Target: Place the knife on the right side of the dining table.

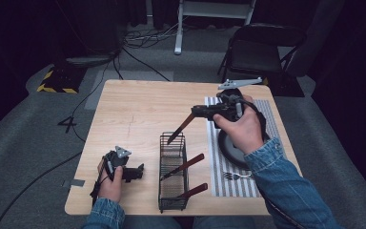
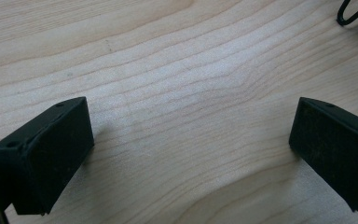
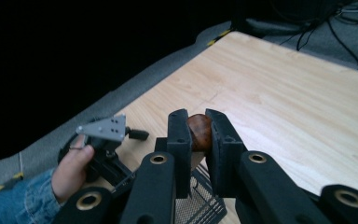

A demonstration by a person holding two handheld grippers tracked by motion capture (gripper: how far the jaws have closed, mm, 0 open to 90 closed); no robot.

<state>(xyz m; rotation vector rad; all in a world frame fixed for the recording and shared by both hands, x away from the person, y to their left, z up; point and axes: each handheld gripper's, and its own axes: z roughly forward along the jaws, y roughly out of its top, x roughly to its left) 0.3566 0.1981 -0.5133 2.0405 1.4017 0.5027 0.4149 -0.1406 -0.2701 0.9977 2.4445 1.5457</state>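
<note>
My right gripper (image 1: pixel 196 112) is raised over the table's middle, shut on the brown handle of a knife (image 1: pixel 181 128). The blade slants down and left, its tip at the far rim of a black wire basket (image 1: pixel 173 205). In the right gripper view the jaws (image 3: pixel 197 122) pinch the rounded handle end (image 3: pixel 199 133). Two more brown-handled utensils (image 1: pixel 187 165) lean out of the basket to the right. My left gripper (image 1: pixel 138 171) rests on the table left of the basket, open; in its own view, bare wood lies between the jaws (image 2: pixel 191 140).
A striped placemat (image 1: pixel 267 112) lies at the right with a dark plate (image 1: pixel 226 145) and a fork (image 1: pixel 234 175) on it. A wooden table (image 1: pixel 138 105) carries everything. A folding chair (image 1: pixel 259 50) stands behind it, and cables run across the floor.
</note>
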